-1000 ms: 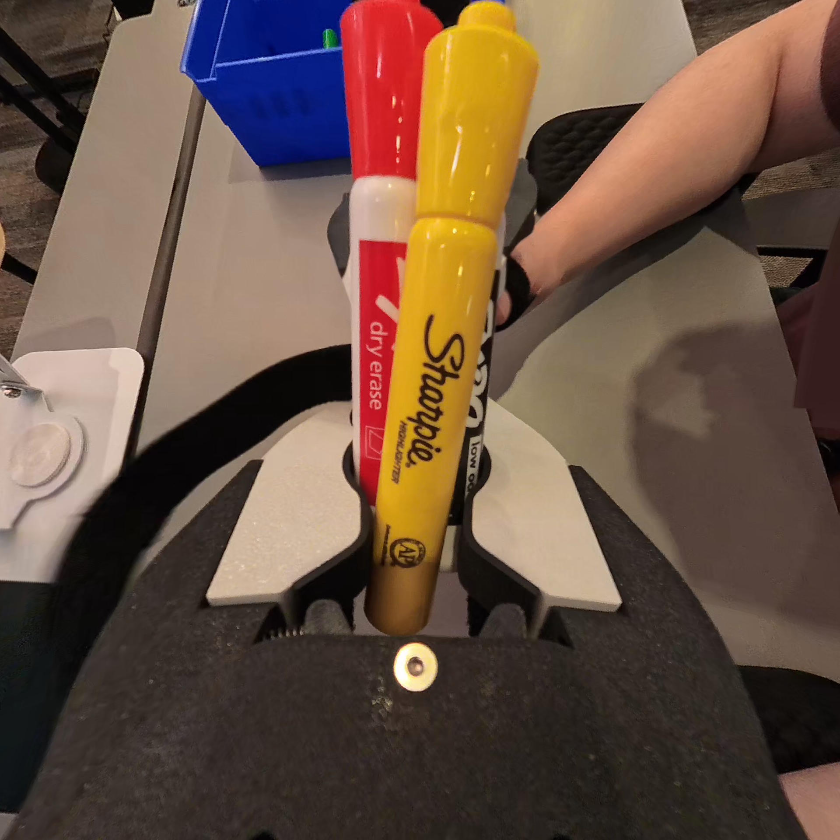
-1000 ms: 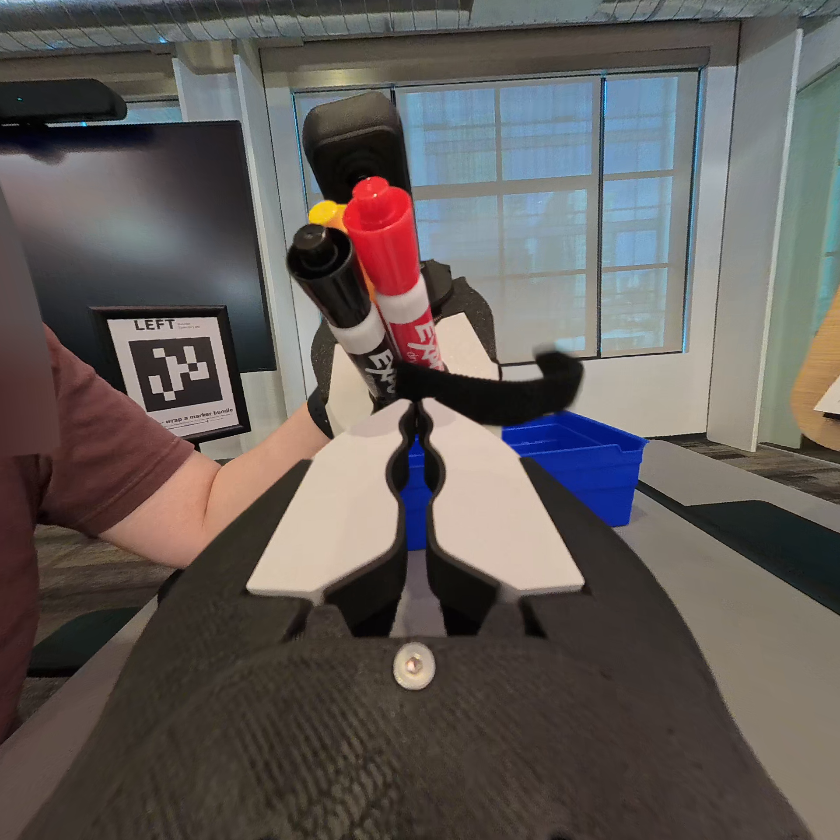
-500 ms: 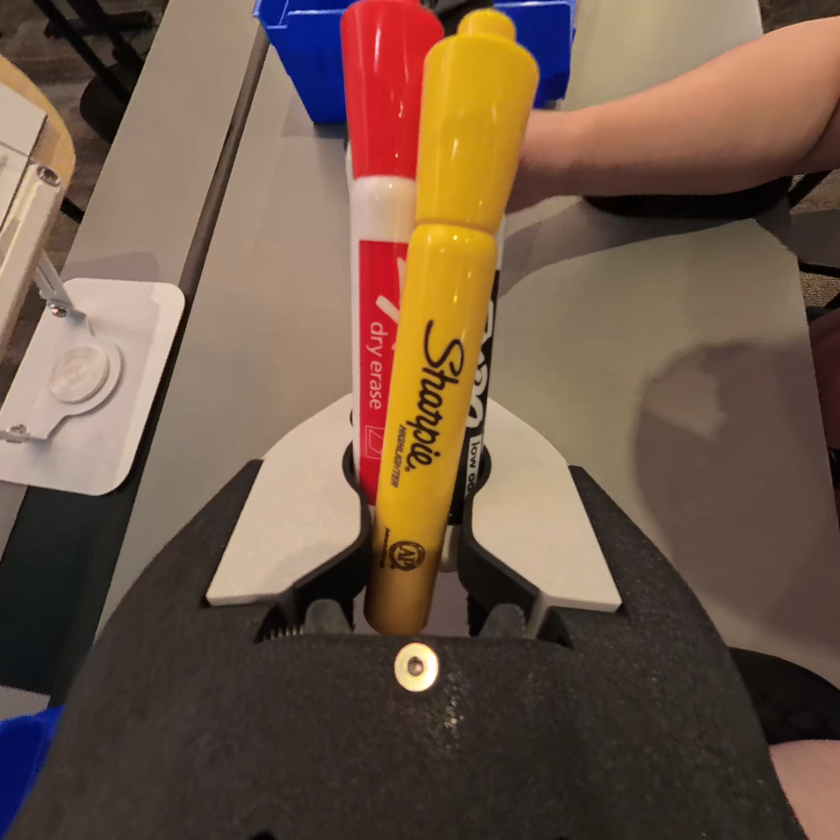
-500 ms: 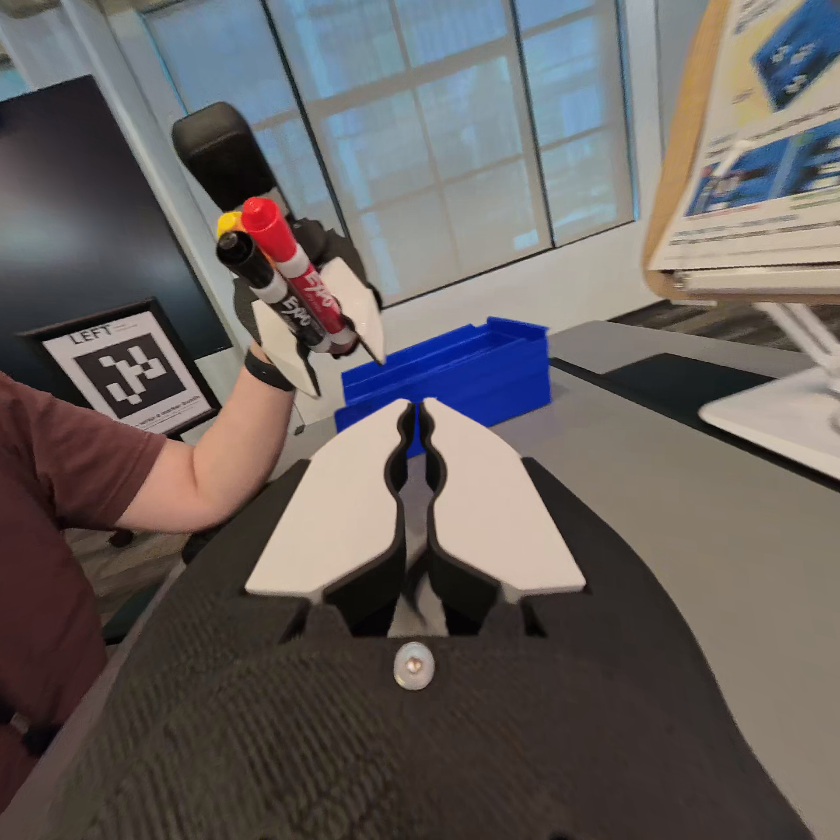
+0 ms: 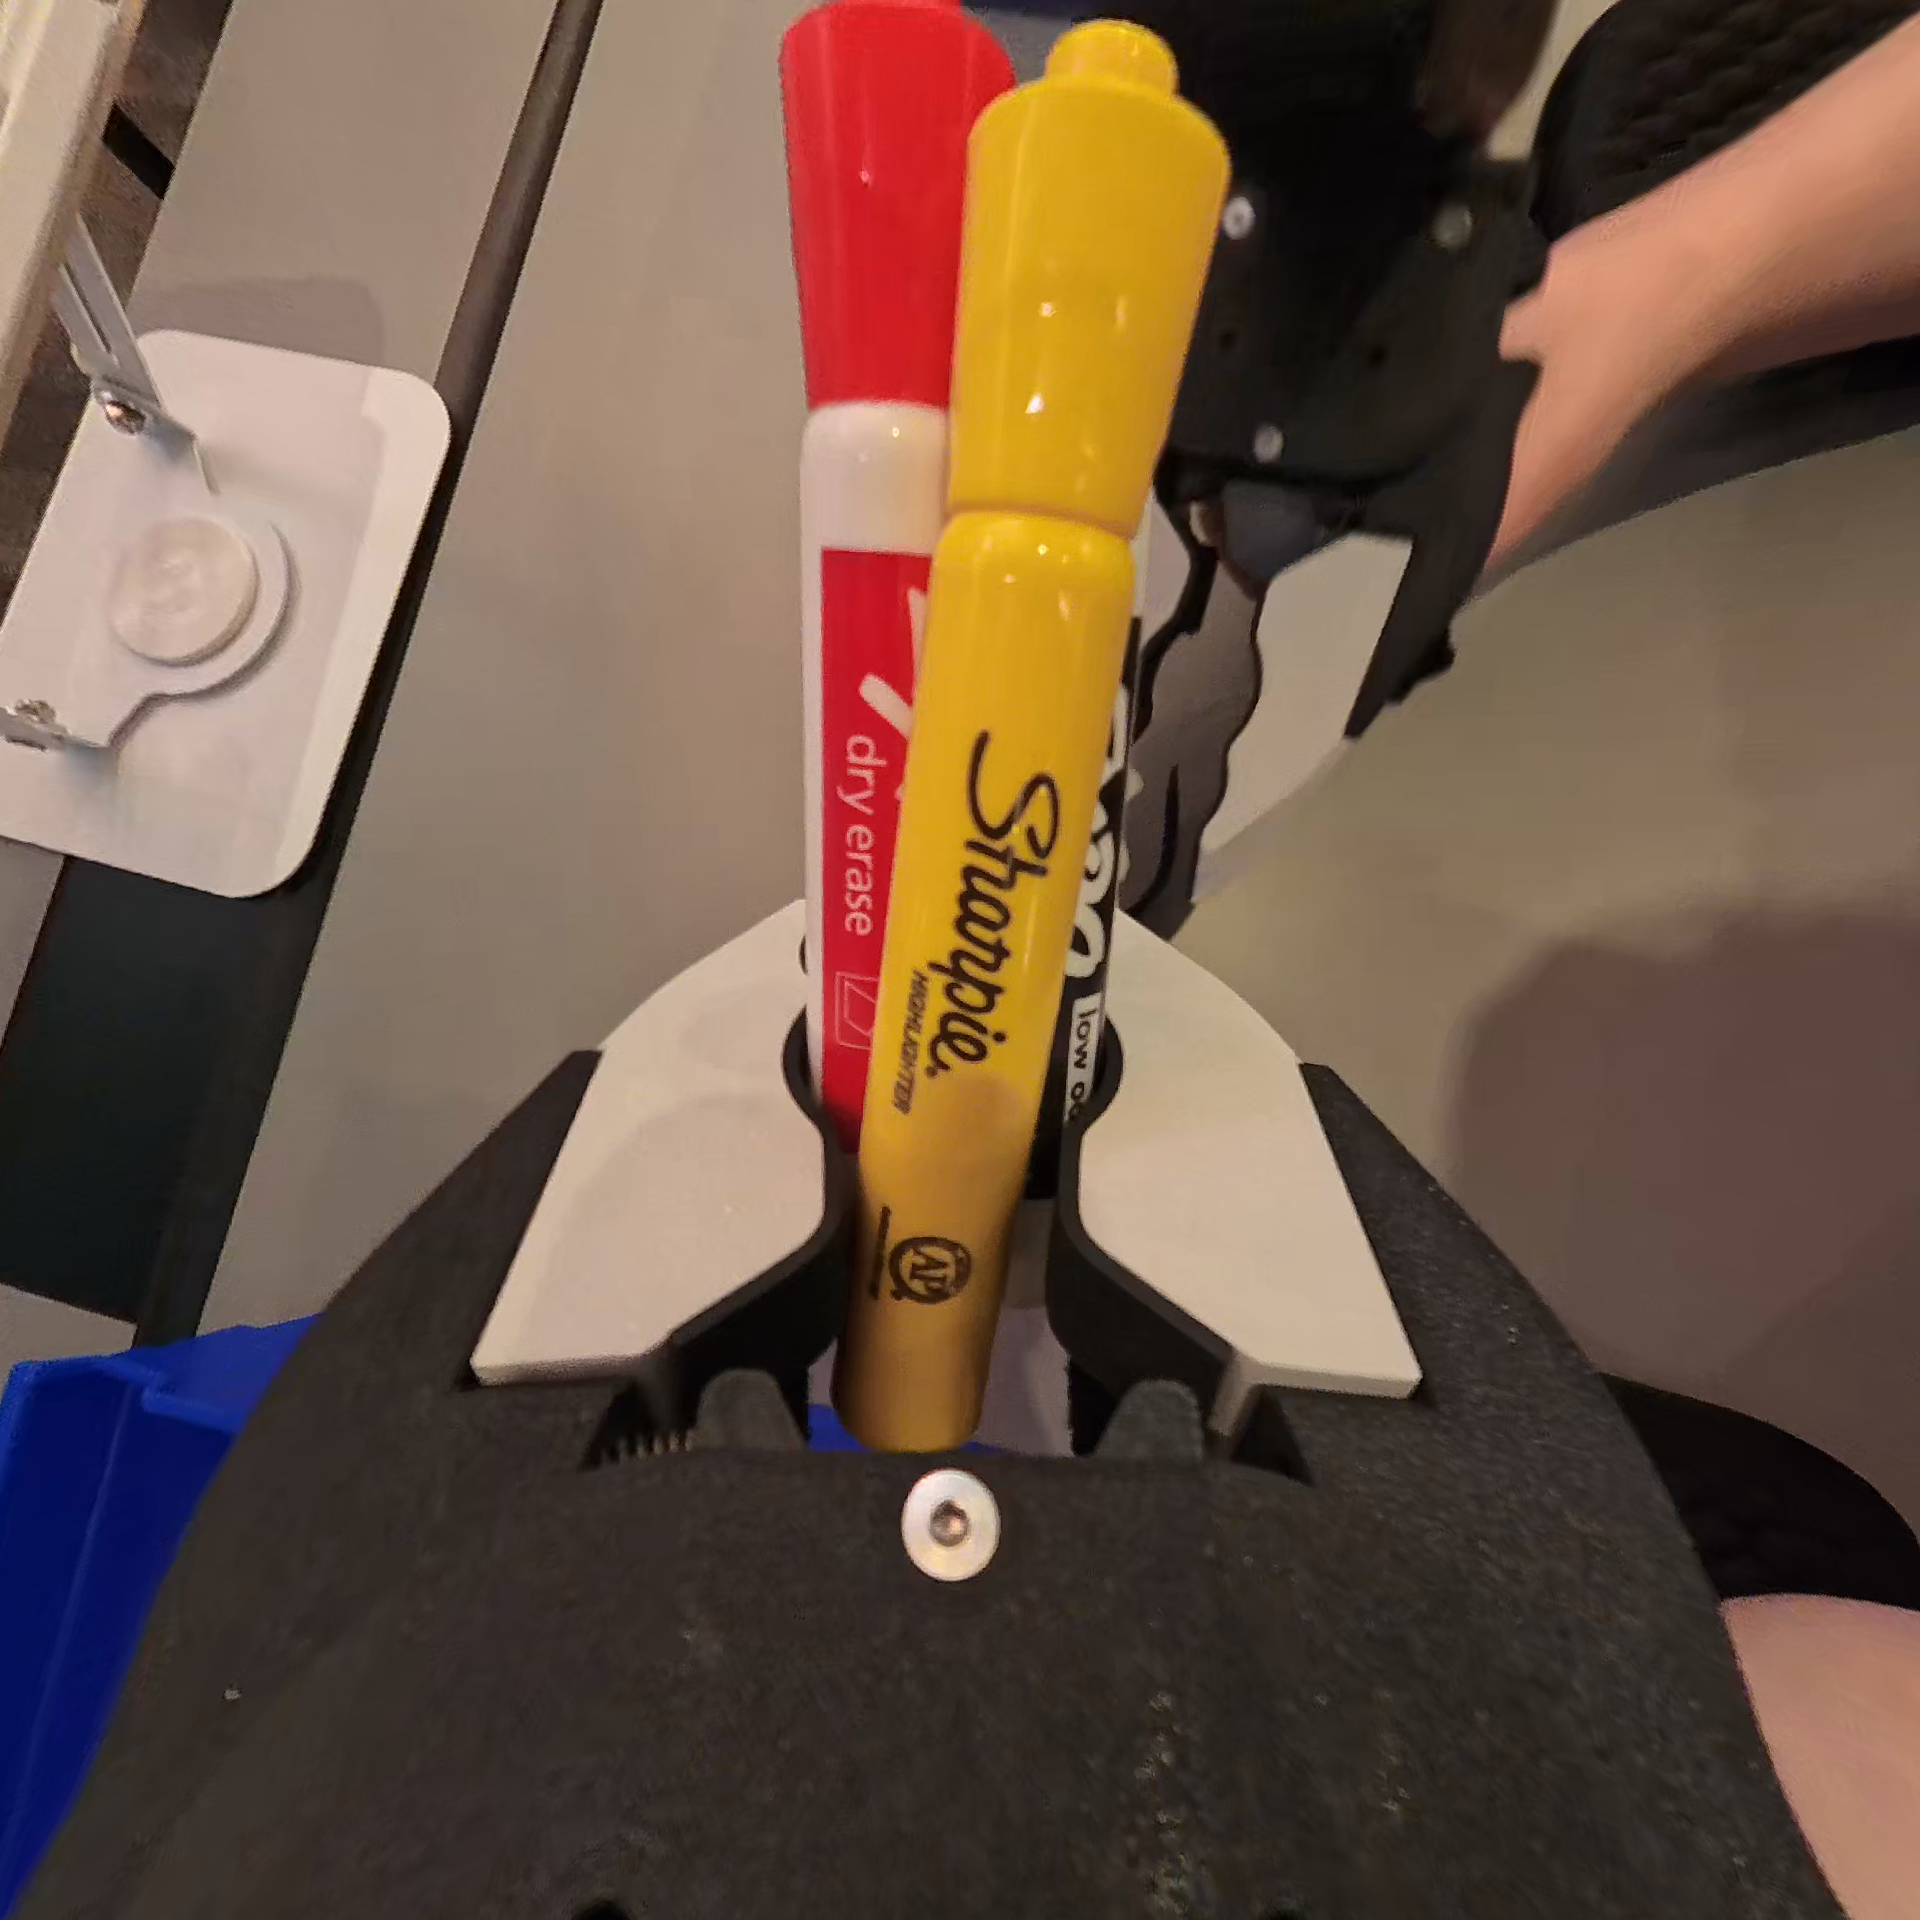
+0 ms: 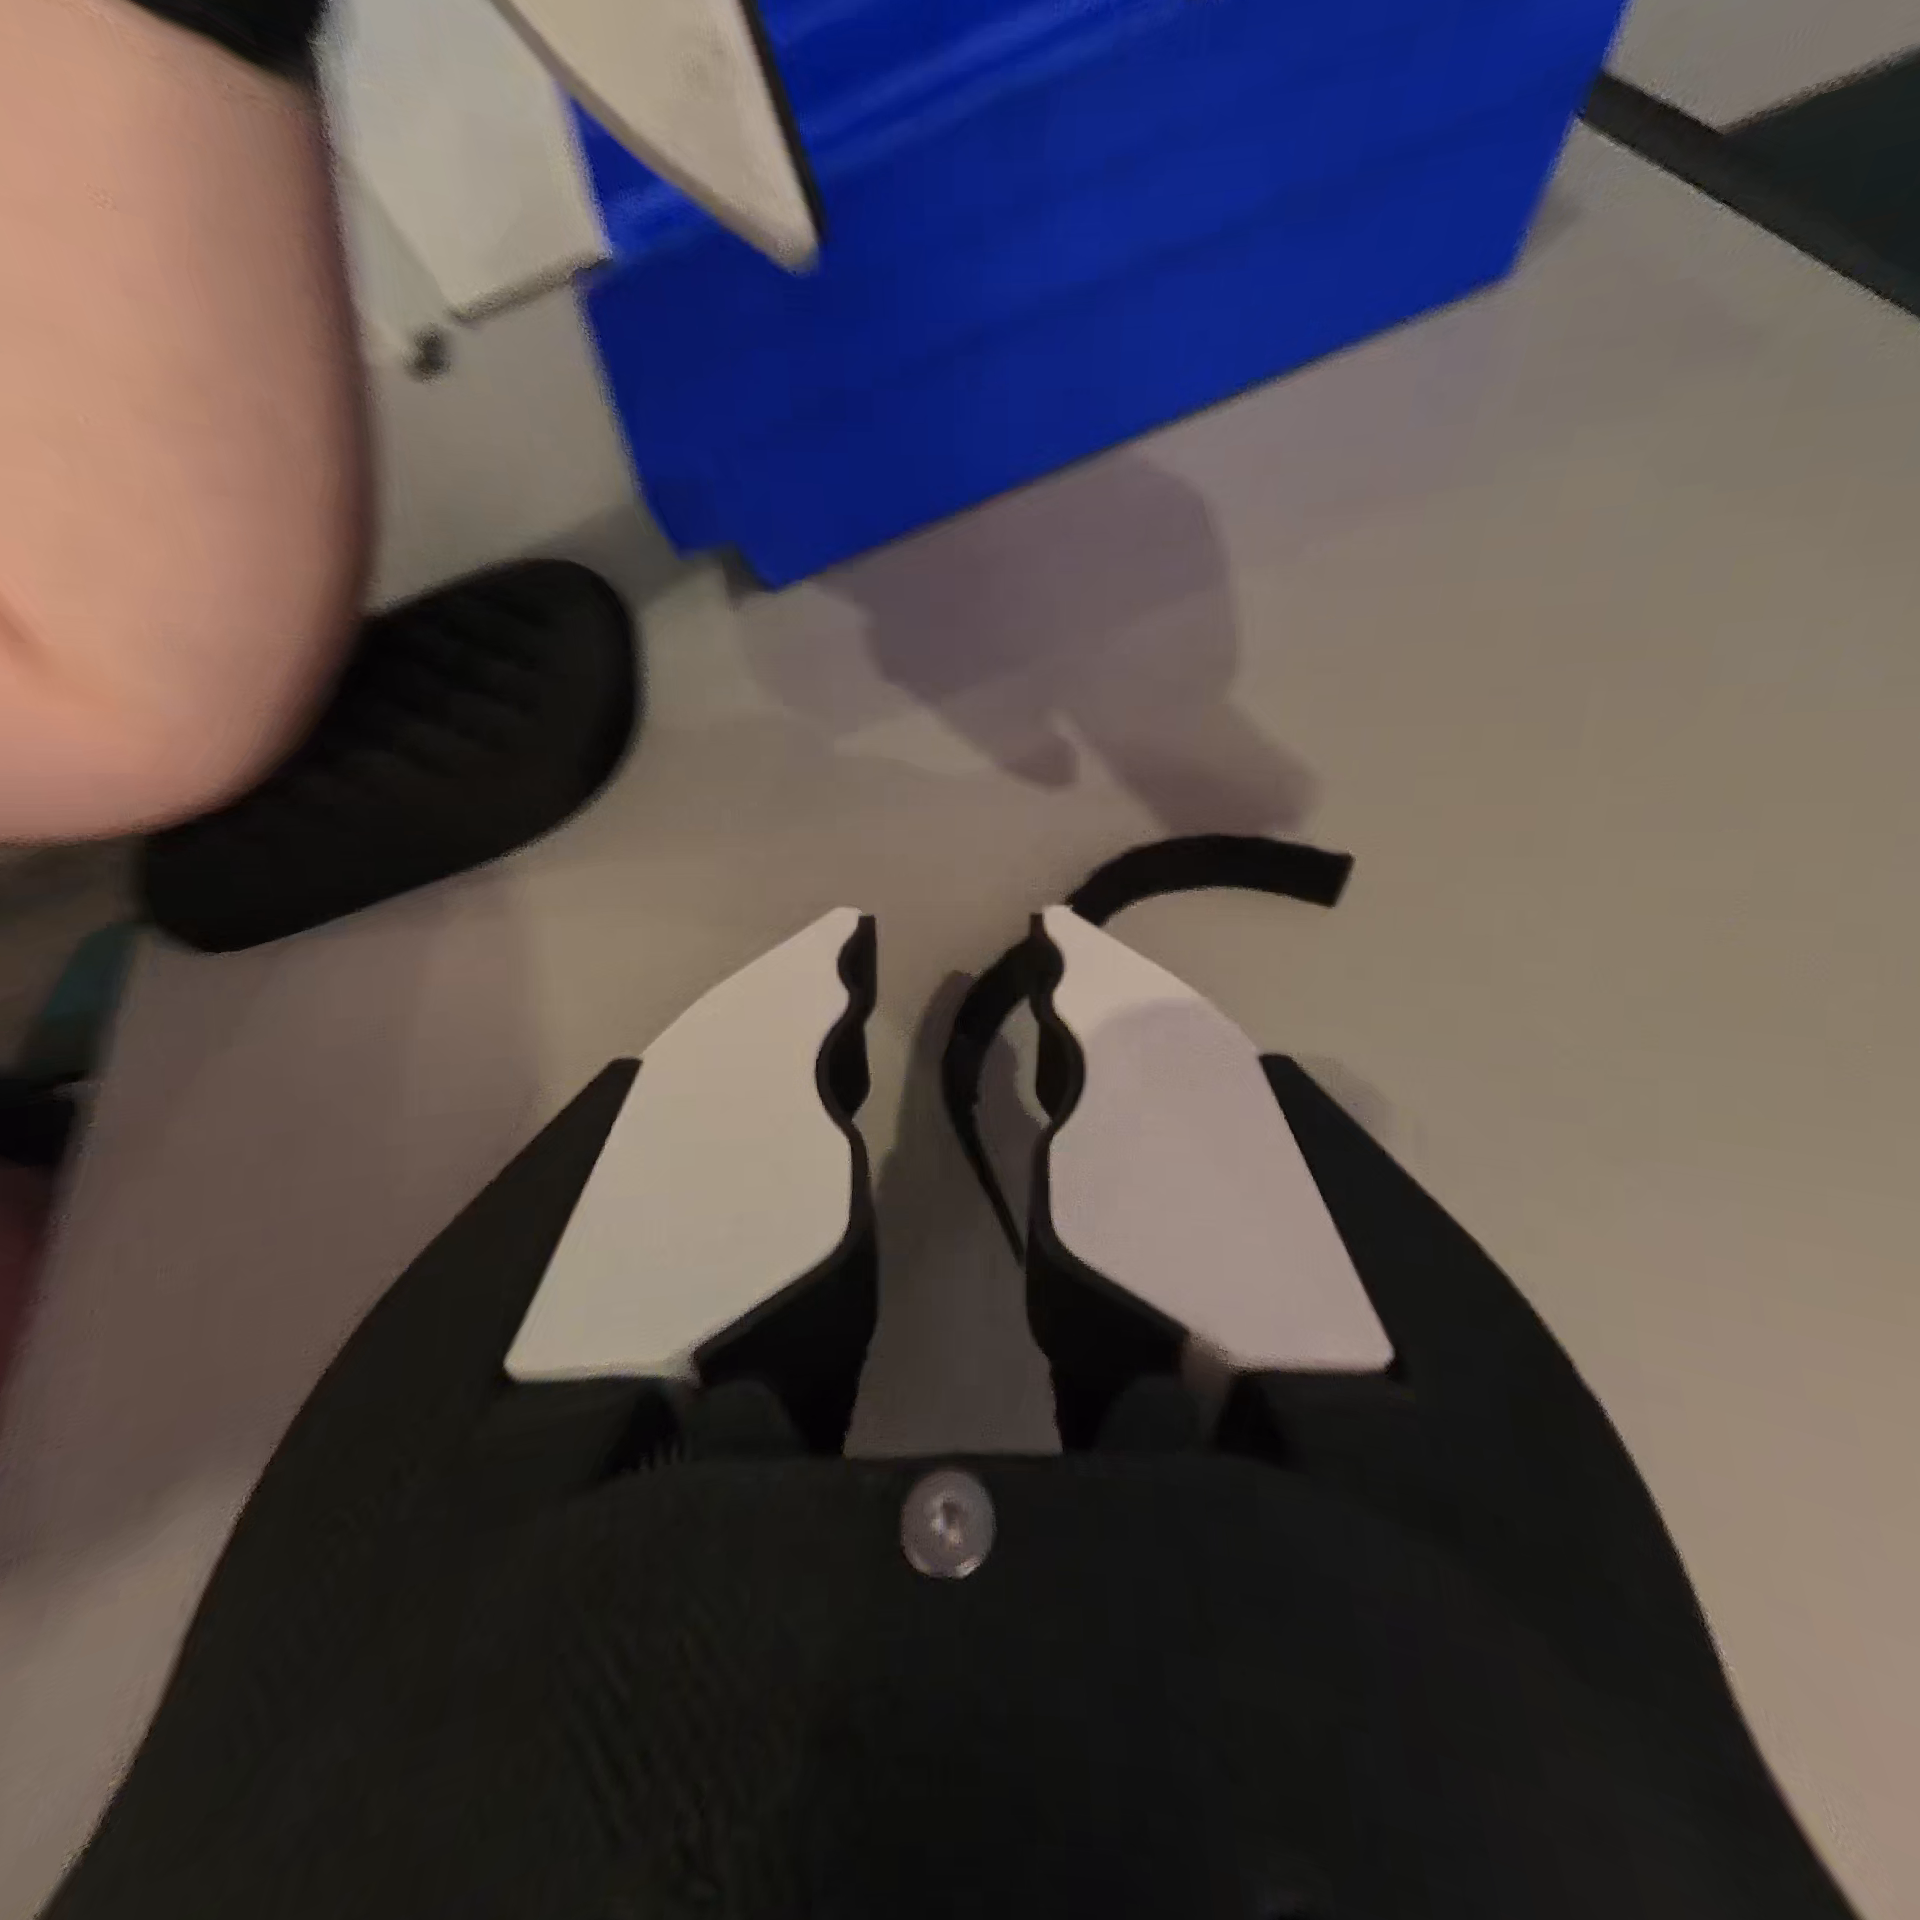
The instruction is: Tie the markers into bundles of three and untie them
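Left wrist view had the left claw [image 5: 951, 1049] clamped round three markers standing together: a glossy yellow highlighter [image 5: 1023, 748] in front, a red-capped white dry-erase marker [image 5: 873, 468] at its left, and a black-labelled marker [image 5: 1101, 914] mostly hidden behind. No tie showed on them, so they read as loose, held only by the claw. Beyond them the right claw [image 5: 1236, 748] pointed down at the grey tabletop [image 5: 623, 520], a person's hand [image 5: 1662, 353] behind it. A white plate-shaped stand base [image 5: 208, 613] lay off to the left.

Right wrist view, blurred, showed the right claw [image 6: 954, 925] partly open and empty, low over the tabletop [image 6: 1558, 727]. A curved black fabric strap [image 6: 1216, 868] lay flat there, one end running in between the fingers close against the right-hand one, the other end curling out beyond that tip. A blue plastic bin [image 6: 1039, 343] stood farther off, and the tip of the left claw [image 6: 707, 135] hung before it.

Judging by that, the step in hand was picking the strap up. Done well, it meant settling the fingers down either side of the strap's near end, closing only once both tips straddled it, pinching close to the end so a long tail stayed free for wrapping, while the left claw kept the three markers square and steady.
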Action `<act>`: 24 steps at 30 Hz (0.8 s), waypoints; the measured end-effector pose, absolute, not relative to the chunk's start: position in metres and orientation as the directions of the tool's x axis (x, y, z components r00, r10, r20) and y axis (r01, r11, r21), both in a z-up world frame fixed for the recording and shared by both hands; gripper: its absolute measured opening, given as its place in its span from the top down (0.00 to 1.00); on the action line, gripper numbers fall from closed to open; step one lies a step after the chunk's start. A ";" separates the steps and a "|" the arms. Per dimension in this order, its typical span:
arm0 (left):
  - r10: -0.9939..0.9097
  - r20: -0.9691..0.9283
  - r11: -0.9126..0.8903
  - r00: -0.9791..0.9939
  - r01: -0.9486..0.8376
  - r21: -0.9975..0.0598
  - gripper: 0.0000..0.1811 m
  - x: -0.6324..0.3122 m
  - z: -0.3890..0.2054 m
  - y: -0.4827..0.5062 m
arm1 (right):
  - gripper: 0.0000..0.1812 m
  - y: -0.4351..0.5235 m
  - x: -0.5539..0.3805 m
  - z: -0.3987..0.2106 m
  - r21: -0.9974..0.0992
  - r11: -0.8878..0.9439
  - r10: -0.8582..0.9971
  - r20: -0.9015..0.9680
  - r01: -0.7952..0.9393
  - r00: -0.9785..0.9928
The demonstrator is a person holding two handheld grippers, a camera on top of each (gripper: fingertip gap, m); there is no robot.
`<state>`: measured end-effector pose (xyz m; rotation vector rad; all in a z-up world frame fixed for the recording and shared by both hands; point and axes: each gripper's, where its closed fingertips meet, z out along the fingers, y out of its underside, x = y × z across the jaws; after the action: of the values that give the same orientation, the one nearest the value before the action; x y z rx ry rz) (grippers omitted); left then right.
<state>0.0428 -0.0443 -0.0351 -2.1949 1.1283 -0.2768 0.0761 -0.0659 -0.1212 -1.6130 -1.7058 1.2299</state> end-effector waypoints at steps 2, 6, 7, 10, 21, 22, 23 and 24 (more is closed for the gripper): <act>-0.783 -0.100 -0.433 0.614 -0.653 -0.622 0.76 0.040 -0.038 -0.044 | 0.83 -0.061 0.067 -0.142 -0.813 -0.081 0.980 -0.170 0.577 -0.102; -0.772 -0.101 -0.453 0.627 -0.655 -0.605 0.76 0.036 -0.042 -0.043 | 0.93 -0.064 0.059 -0.168 -0.726 -0.151 0.961 -0.267 0.671 -0.073; -0.767 -0.102 -0.459 0.633 -0.652 -0.603 0.76 0.035 -0.042 -0.042 | 0.98 -0.061 0.060 -0.168 -0.728 -0.154 0.961 -0.267 0.668 -0.070; -0.747 -0.090 -0.486 0.659 -0.634 -0.601 0.76 0.030 -0.043 -0.040 | 0.98 -0.041 0.071 -0.155 -0.764 -0.156 0.974 -0.226 0.627 -0.033; -0.687 -0.033 -0.621 0.726 -0.611 -0.491 0.76 0.023 -0.080 -0.024 | 0.98 -0.063 0.135 -0.005 -0.877 -0.332 0.771 -0.465 0.348 -0.434; -0.688 -0.030 -0.625 0.725 -0.613 -0.484 0.76 0.025 -0.082 -0.024 | 0.98 -0.058 0.129 0.003 -0.875 -0.386 0.779 -0.479 0.293 -0.404; -0.687 -0.031 -0.628 0.726 -0.615 -0.477 0.76 0.026 -0.084 -0.023 | 0.98 -0.050 0.122 0.007 -0.857 -0.448 0.775 -0.514 0.255 -0.366; -0.688 -0.031 -0.630 0.725 -0.618 -0.469 0.76 0.028 -0.087 -0.022 | 0.98 -0.044 0.114 0.007 -0.833 -0.502 0.761 -0.553 0.232 -0.339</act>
<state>0.0283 -0.0218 -0.0866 -2.4749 0.9982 -0.2079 0.1144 -0.0438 0.0075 -1.5149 -1.2871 1.8981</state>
